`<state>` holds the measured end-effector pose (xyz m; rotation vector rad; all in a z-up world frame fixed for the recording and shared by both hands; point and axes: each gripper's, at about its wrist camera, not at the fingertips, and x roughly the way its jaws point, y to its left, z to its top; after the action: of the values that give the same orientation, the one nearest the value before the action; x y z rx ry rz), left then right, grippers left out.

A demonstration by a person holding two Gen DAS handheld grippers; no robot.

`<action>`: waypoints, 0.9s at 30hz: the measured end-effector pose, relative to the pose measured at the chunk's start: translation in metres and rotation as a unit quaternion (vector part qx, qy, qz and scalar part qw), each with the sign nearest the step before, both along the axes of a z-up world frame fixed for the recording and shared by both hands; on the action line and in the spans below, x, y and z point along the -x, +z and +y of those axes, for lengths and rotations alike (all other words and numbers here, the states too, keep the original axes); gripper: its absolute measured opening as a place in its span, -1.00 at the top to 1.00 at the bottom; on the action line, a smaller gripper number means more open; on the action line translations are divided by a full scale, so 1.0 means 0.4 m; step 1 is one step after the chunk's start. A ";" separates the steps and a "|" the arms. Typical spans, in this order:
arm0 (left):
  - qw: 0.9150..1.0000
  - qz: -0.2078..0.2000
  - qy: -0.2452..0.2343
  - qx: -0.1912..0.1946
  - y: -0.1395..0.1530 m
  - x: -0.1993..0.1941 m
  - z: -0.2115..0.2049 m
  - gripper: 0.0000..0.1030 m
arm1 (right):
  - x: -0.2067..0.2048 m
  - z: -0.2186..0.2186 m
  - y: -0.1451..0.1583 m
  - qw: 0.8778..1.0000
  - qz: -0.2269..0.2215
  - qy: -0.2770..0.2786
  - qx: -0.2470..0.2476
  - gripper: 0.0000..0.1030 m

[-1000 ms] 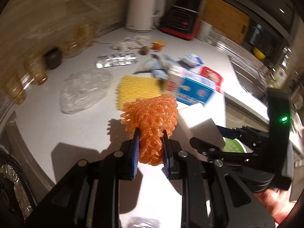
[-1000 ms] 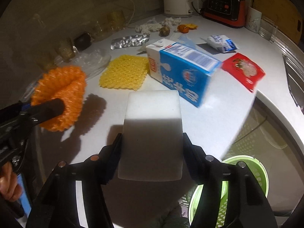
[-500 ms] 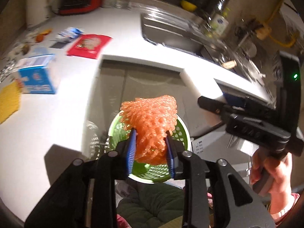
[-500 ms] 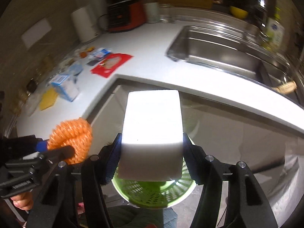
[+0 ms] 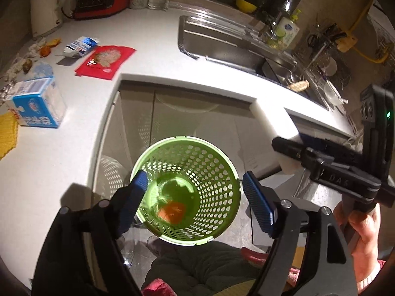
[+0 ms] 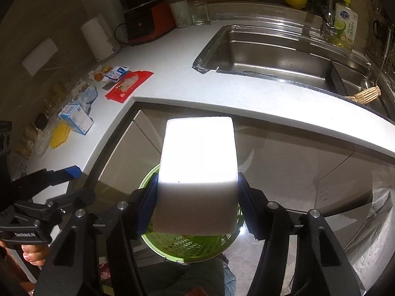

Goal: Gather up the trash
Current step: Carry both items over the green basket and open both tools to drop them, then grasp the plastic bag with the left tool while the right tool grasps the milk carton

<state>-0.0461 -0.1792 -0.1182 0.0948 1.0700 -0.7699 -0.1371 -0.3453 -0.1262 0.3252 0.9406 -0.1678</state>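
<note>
Left gripper [image 5: 195, 194] spread empty over green basket [image 5: 223, 218] (orange net [image 5: 172, 212] inside); right gripper [image 6: 196, 197] clamps white foam block [image 6: 197, 172] above the rim, and an off-centre release risks it bouncing out.

Home kitchen: steel sink [image 6: 279, 56] upper right, kettle [image 6: 98, 39] upper left, white L-shaped countertop [image 6: 172, 56] ran across frame, dish soap bottle [image 6: 344, 23] stood by tap.

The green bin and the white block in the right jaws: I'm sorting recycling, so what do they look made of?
The green bin looks like glossy moulded plastic: thin perforated walls. The white block is probably matte foam or sponge: plain, uniform faces, soft edges; can't be sure.
</note>
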 end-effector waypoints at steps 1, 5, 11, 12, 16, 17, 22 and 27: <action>1.000 -0.004 0.008 0.000 0.009 -0.005 0.013 -0.53 | -0.004 0.007 -0.004 1.000 0.002 0.007 0.001 -0.20; 0.998 -0.026 0.050 -0.005 0.045 -0.018 0.078 -0.61 | -0.007 0.030 -0.032 1.000 0.012 0.028 0.002 -0.22; 0.992 -0.047 0.115 -0.005 0.074 -0.036 0.199 -0.73 | -0.011 0.063 -0.074 0.999 0.025 0.046 0.012 -0.81; 0.991 -0.050 0.122 -0.006 0.076 -0.035 0.209 -0.75 | -0.014 0.069 -0.076 0.998 0.025 0.050 0.014 -0.83; 0.985 -0.065 0.157 -0.018 0.076 -0.042 0.283 -0.76 | -0.032 0.093 -0.067 0.998 0.019 0.061 0.011 -0.91; 0.984 -0.067 0.165 -0.018 0.077 -0.042 0.300 -0.76 | -0.038 0.100 -0.061 0.998 0.015 0.064 0.011 -0.93; 0.975 -0.075 0.207 -0.015 0.085 -0.057 0.401 -0.76 | -0.097 0.169 -0.006 0.995 -0.017 0.100 0.011 -0.95; 0.963 -0.093 0.252 -0.024 0.102 -0.087 0.503 -0.76 | -0.177 0.264 0.050 0.988 -0.051 0.148 0.012 -0.95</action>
<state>-0.0114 0.0220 -0.0773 -0.0627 0.8800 -0.2677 -0.0664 -0.2398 -0.1061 0.1673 0.8744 0.1086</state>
